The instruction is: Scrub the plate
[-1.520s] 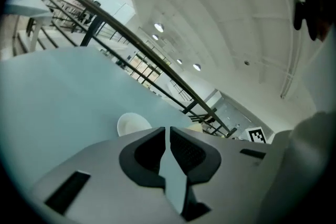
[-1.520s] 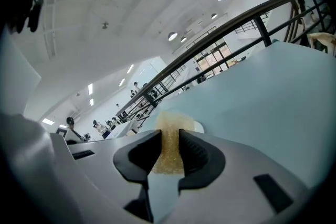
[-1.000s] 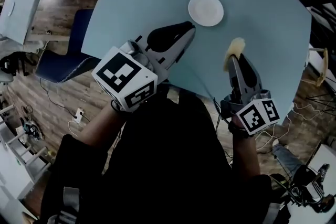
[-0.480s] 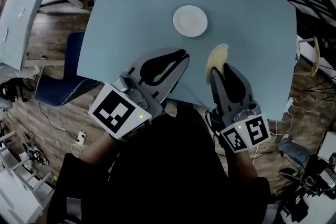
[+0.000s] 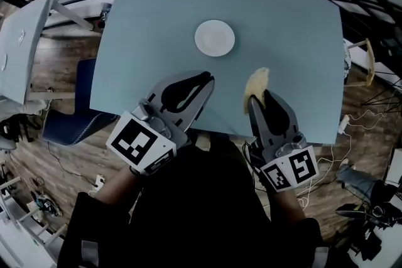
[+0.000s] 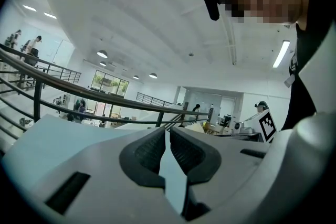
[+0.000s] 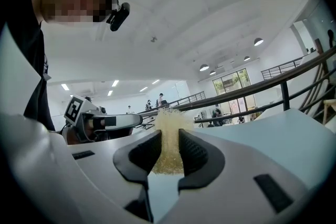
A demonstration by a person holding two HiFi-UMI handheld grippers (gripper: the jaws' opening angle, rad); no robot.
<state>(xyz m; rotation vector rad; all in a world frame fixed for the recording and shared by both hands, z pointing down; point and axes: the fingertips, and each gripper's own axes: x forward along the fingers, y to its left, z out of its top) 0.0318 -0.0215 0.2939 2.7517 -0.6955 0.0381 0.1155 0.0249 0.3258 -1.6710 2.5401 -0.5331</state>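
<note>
Plate (image 5: 215,37) centred on table (image 5: 157,22) — right gripper (image 5: 257,96) clamps sponge (image 5: 256,82).

Left gripper (image 5: 206,78) closed, right gripper (image 5: 258,98) clamping sponge (image 5: 255,83)

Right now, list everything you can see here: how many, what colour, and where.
table: one, light blue, centre of the head view
plate: one, white, on the table, beyond both grippers
sponge: one, yellow, between the right gripper's jaws, over the table
chair: one, dark blue, on the floor left of the table
second table: one, pale, far left
floor: brown wood, around the tables
left gripper: one, grey, jaws together with nothing between them, over the table's near edge
right gripper: one, grey, jaws shut on the sponge
</note>
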